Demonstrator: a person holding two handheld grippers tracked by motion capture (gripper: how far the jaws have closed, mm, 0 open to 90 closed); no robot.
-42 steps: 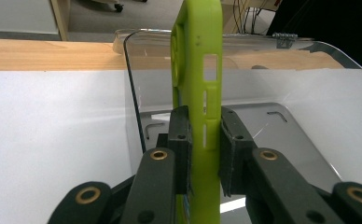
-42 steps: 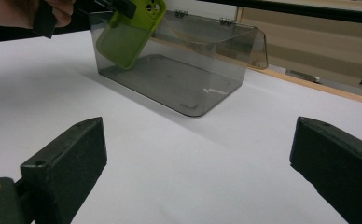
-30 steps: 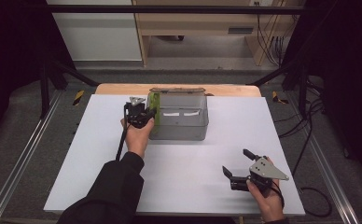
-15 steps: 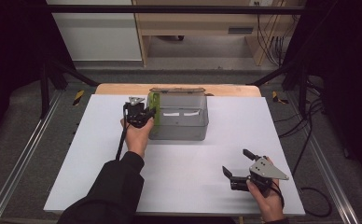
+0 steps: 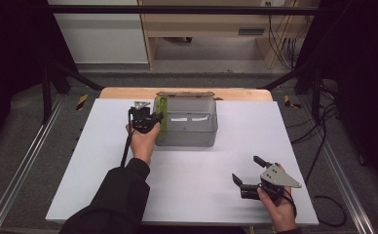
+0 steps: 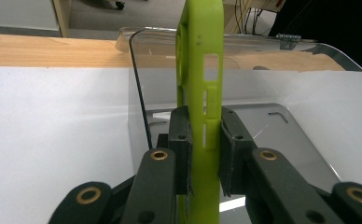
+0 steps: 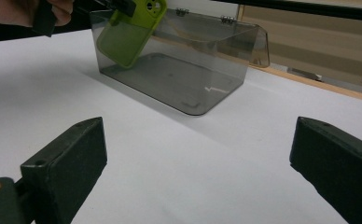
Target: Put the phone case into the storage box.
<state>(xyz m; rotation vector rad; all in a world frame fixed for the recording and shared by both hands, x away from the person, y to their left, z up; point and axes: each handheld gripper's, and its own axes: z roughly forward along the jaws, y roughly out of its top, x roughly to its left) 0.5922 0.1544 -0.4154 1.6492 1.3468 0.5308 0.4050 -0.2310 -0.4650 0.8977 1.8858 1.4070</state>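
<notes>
A lime-green phone case [image 6: 202, 88] stands on edge between the jaws of my left gripper [image 6: 203, 140], which is shut on it. In the high view the left gripper [image 5: 154, 119] holds the phone case [image 5: 160, 113] just inside the left wall of a clear smoky plastic box [image 5: 187, 139] with its hinged lid open. From the right gripper view the phone case [image 7: 130, 35] hangs tilted over the box [image 7: 179, 84]. My right gripper [image 5: 249, 171] rests low at the table's front right, open and holding nothing, well apart from the box.
The white tabletop [image 5: 99, 165] has a wooden strip [image 5: 128, 92] along its far edge. Metal frame rails [image 5: 21, 165] run down both sides. Cables [image 5: 318, 146] lie on the floor to the right.
</notes>
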